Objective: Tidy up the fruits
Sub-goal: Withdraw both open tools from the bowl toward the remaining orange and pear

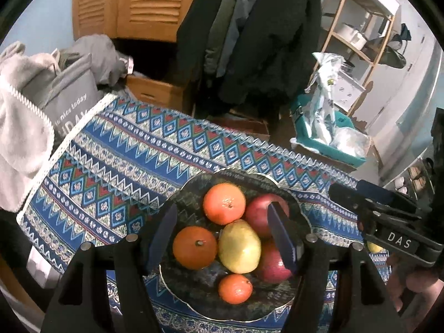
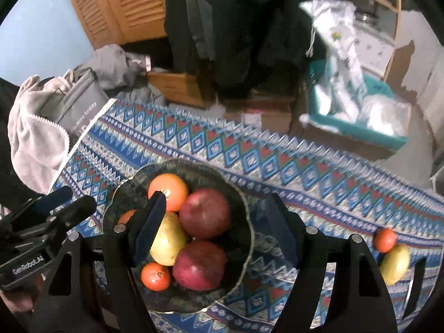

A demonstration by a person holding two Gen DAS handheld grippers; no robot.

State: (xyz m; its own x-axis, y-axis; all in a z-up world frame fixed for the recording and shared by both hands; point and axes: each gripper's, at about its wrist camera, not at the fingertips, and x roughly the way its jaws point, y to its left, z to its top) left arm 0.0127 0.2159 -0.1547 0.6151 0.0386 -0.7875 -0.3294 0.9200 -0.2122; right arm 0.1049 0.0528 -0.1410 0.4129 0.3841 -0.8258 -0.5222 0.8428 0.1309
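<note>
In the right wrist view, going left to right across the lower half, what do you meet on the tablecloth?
The other gripper at the left edge → the dark bowl of fruit → bare patterned tablecloth → a small orange with a yellow pear just below it, near the right edge.

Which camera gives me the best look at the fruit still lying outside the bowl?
The right wrist view: a small orange and a yellow pear lie on the tablecloth right of the bowl. The left wrist view shows only a yellow sliver behind the right gripper.
</note>
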